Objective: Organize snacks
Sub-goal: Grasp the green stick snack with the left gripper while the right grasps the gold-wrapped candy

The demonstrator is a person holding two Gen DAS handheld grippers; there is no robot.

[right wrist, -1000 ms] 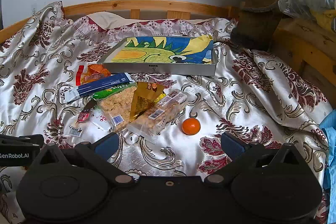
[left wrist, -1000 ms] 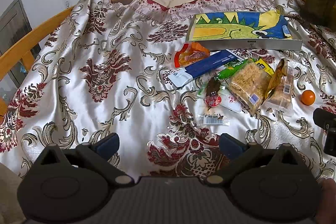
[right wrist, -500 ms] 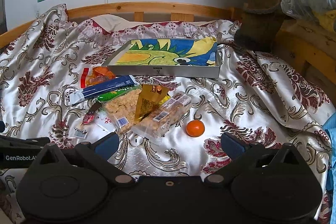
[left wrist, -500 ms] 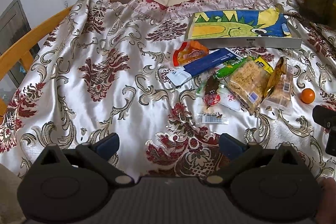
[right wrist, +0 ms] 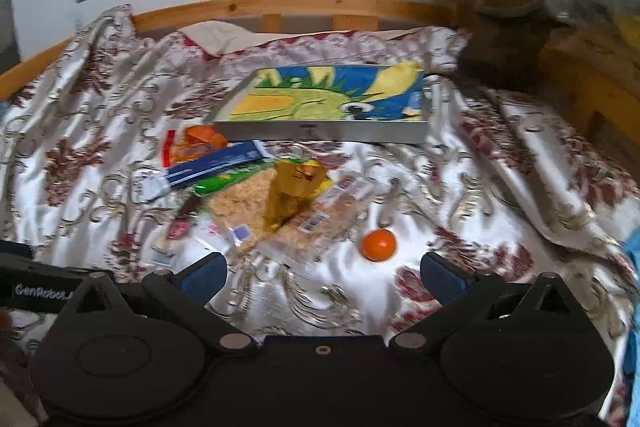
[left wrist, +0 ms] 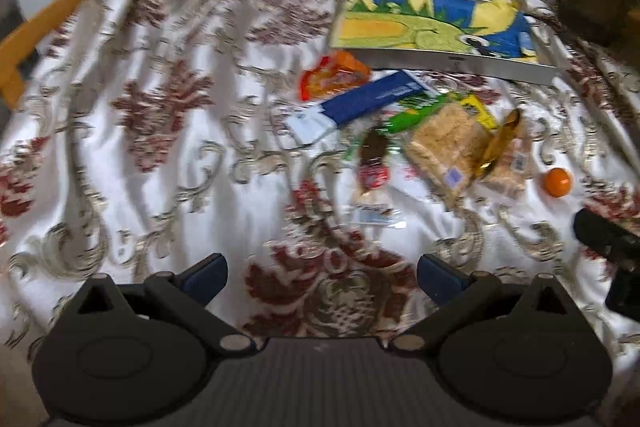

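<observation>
Two black grippers hang above the shiny white-and-red patterned bedspread (left wrist: 168, 163), both spread wide and holding nothing. The left gripper (left wrist: 322, 273) has the pile of snack packets (left wrist: 432, 143) ahead and to its right. The right gripper (right wrist: 323, 273) has the pile (right wrist: 280, 195) just ahead, and the small round orange fruit (right wrist: 378, 245) sits close in front. A long blue packet (right wrist: 216, 169) lies at the pile's far edge. Bare cloth stretches wide on the left. A flat box with a green cartoon picture (right wrist: 332, 103) lies behind the pile.
</observation>
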